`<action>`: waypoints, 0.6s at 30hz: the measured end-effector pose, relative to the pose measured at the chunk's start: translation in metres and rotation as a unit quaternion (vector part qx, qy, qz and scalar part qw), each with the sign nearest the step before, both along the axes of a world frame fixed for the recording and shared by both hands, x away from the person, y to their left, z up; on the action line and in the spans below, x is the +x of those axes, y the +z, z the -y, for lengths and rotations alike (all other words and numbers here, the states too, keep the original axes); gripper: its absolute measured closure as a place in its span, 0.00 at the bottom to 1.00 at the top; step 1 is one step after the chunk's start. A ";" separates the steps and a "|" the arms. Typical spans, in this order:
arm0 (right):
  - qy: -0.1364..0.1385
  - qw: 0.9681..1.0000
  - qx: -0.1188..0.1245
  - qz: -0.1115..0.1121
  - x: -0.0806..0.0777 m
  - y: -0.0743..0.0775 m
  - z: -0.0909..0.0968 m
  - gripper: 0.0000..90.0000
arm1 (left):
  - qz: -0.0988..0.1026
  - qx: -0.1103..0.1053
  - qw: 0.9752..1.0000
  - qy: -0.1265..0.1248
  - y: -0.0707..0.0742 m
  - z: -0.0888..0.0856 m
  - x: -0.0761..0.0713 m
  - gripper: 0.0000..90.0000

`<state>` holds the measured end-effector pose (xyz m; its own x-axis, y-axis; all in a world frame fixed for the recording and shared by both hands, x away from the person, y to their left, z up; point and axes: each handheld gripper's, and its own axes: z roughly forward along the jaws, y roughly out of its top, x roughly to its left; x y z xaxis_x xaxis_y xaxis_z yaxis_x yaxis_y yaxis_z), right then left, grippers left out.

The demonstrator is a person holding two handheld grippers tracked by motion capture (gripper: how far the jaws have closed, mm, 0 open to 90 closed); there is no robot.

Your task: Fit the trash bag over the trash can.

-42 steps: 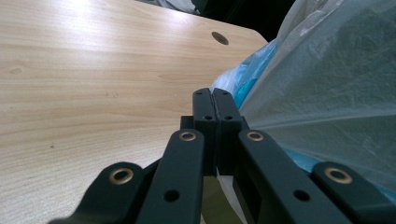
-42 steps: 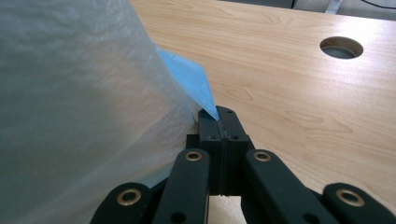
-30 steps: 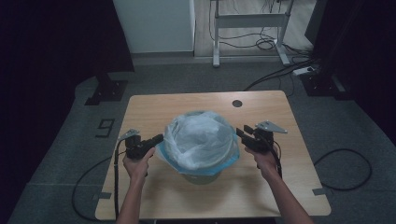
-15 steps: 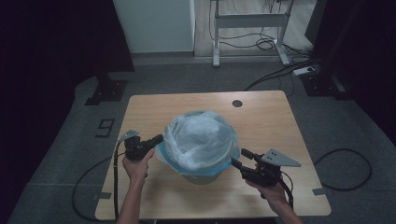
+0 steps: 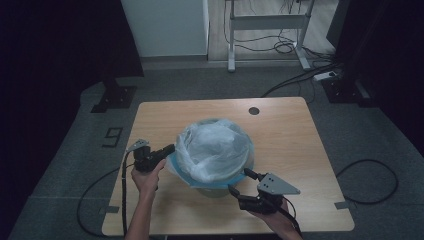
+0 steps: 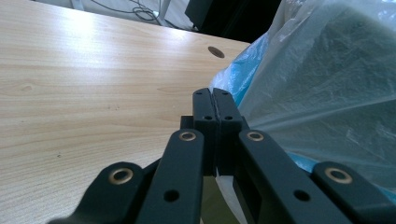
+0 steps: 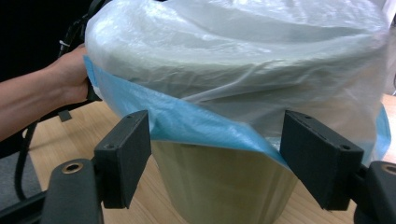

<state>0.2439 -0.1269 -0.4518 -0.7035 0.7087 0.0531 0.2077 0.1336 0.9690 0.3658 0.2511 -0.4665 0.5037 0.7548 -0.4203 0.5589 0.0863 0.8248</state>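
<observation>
A pale round bin point(image 5: 214, 190) stands mid-table, lined with a clear plastic bag point(image 5: 215, 150) whose blue hem point(image 7: 196, 126) is folded over the rim. My left gripper point(image 5: 170, 148) is at the bin's left side, shut on the bag's edge point(image 6: 223, 184), which shows pinched between the black jaws point(image 6: 212, 93). My right gripper point(image 5: 239, 181) sits low at the bin's front right, pointing at it. Its jaws have just been opening and now stand wide point(image 7: 219, 156). The hem and bin wall point(image 7: 219, 186) lie beyond the pads, untouched.
The wooden table point(image 5: 300, 130) has a round cable hole point(image 5: 254, 110) at the back. Its front edge runs just under both hands. Cables trail on the grey floor point(image 5: 370, 175), and a desk frame point(image 5: 265, 30) stands behind.
My right gripper has swung from the bin's right side around to its front, nearer the table's front edge, and its jaws have widened. The left gripper and the bin have stayed put.
</observation>
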 end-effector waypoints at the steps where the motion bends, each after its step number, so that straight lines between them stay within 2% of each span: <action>1: -0.009 1.000 -0.005 0.001 0.000 -0.001 -0.003 0.27 | 0.000 -0.001 1.000 0.000 0.000 0.000 0.000 1.00; 3: -0.027 0.999 -0.018 0.007 0.000 -0.002 -0.007 0.32 | 0.000 -0.002 1.000 -0.001 0.000 0.001 0.000 1.00; 5: -0.039 0.999 -0.025 0.022 -0.001 -0.003 -0.010 0.39 | 0.001 -0.003 1.000 -0.001 0.000 0.001 0.000 1.00; 7: -0.047 0.998 -0.033 0.036 -0.003 -0.004 -0.013 0.52 | -0.001 -0.003 1.000 -0.002 0.000 0.001 0.000 1.00; 9: -0.049 0.997 -0.035 0.044 -0.005 -0.004 -0.013 0.68 | -0.001 -0.003 1.000 -0.002 -0.001 0.001 0.000 1.00; 13: -0.048 0.997 -0.035 0.045 -0.007 -0.006 -0.009 0.92 | 0.001 -0.005 1.000 -0.003 0.000 0.001 0.000 1.00; 16: -0.038 0.998 -0.033 0.043 -0.007 -0.009 -0.006 0.98 | 0.001 -0.004 1.000 -0.004 0.001 0.000 -0.001 1.00; 18: -0.024 0.998 -0.044 0.035 -0.008 -0.014 -0.005 0.98 | 0.001 -0.002 1.000 -0.006 0.001 0.000 -0.001 1.00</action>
<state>0.2359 -0.1222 -0.4662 -0.6683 0.7415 -0.0596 0.1479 0.2110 0.9662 0.3644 0.2516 -0.4655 0.5131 0.7477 -0.4215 0.5580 0.0826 0.8257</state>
